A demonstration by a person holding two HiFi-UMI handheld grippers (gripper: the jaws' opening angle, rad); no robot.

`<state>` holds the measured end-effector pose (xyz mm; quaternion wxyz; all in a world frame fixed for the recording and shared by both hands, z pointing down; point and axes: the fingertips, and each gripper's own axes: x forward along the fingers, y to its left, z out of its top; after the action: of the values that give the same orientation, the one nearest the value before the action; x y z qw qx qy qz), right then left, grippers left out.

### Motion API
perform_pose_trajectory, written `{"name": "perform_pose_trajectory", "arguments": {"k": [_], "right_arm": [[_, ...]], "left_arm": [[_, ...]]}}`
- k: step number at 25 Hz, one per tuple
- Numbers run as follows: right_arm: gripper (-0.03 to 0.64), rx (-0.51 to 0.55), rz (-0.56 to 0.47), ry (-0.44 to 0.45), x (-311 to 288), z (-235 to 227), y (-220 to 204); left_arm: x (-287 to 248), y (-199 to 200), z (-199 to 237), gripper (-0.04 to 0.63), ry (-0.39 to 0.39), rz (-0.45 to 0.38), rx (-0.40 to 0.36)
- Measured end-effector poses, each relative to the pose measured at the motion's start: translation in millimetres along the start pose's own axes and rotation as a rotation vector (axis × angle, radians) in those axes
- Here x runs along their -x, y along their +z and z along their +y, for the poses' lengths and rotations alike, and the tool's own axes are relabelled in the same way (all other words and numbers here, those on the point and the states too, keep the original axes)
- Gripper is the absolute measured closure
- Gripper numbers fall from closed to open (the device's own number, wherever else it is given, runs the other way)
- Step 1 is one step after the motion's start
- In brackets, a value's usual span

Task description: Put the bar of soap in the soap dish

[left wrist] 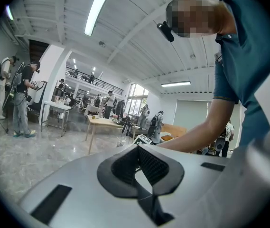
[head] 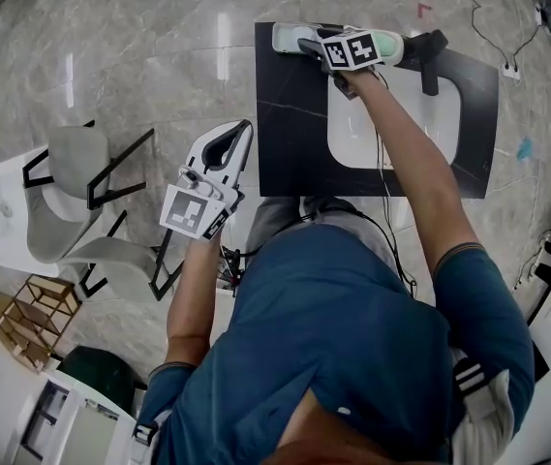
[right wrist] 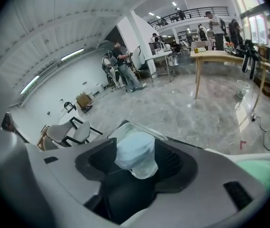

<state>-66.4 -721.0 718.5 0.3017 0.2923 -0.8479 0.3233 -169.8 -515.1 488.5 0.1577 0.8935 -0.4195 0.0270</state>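
In the right gripper view a pale blue bar of soap (right wrist: 134, 151) sits between the pads of my right gripper (right wrist: 137, 164). The left pad stands clear of it, and the jaws are open. Just beyond the soap is the pale rim of the soap dish (right wrist: 118, 128), at the far left corner of the black counter (head: 290, 143). In the head view the right gripper (head: 287, 39) reaches left across that corner and hides the dish. My left gripper (head: 243, 132) hangs off the counter's left side, shut and empty, with its pads (left wrist: 149, 163) meeting at the tip.
A white basin (head: 401, 134) is set in the counter, with a black faucet (head: 430, 61) behind it. Grey chairs (head: 81, 192) and a wooden frame (head: 28, 318) stand on the marble floor to the left. Cables trail at the upper right. People stand far off.
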Motion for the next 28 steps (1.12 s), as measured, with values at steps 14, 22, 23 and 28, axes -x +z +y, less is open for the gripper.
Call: {"name": "perform_pose_trajectory", "arguments": {"k": [14,22,23,28], "right_arm": [[0.445,-0.258,0.137,0.06,-0.1,-0.7,-7.6],[0.517,-0.494,0.144,0.258,6.4,16.6,-15.7],[0.522,-0.467,0.159,0.248,7.8,17.1,-17.5],[0.535,-0.404,0.136,0.277,3.0,27.9,-16.8]], "left_arm": [[0.2,2.9,-1.5,0.592,0.003,-0.005,-0.006],[0.7,2.7,-2.5,0.592,0.004,-0.006,-0.005],[0.5,3.1,-2.7,0.592,0.003,-0.005,-0.005],[0.8,2.5,-3.6,0.592,0.004,-0.005,-0.008]]}}
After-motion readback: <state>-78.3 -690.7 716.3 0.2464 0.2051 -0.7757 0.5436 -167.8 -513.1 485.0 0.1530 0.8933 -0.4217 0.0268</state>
